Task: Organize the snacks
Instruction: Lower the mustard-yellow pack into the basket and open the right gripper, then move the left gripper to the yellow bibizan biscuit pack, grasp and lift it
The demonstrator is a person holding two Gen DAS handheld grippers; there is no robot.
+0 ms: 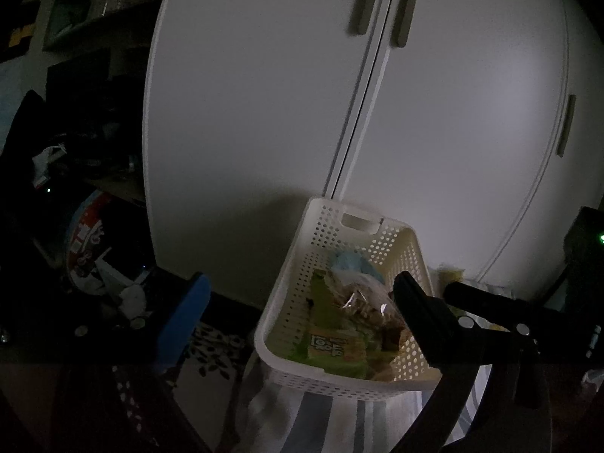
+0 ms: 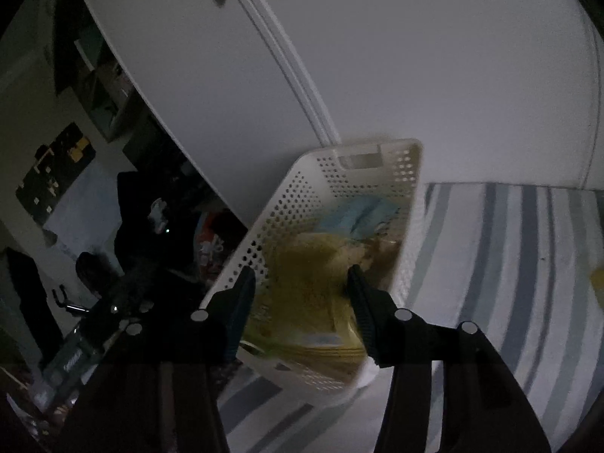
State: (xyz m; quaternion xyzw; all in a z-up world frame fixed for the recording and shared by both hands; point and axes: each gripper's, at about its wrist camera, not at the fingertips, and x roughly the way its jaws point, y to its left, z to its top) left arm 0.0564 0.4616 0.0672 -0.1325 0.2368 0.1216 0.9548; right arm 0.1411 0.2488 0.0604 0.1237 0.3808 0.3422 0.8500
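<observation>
The right gripper (image 2: 300, 285) has its jaws spread wide with nothing between them, poised over the near end of a white perforated basket (image 2: 264, 226); its left finger hangs outside the basket's left wall and its right finger sits over the contents. The left gripper (image 1: 298, 294) is likewise parted and empty, its blue-padded finger well to the left of the basket (image 1: 290, 287) and its dark finger over the basket's right rim. The basket rests on a striped cloth (image 2: 509, 264), its long axis running away from both cameras toward a white wardrobe (image 1: 264, 94), with the cut-out handle at the far end, close to the wardrobe doors. Inside lie snack packets: a green packet (image 1: 328, 339) at the near end with printing along its near edge, a clear bag of brownish snacks (image 1: 362, 302) in the middle, and a pale blue packet (image 1: 353, 264) toward the far end. The light is dim and the right wrist view is blurred, so the labels cannot be read. Dark clutter (image 1: 83, 264) fills the space left of the wardrobe.
</observation>
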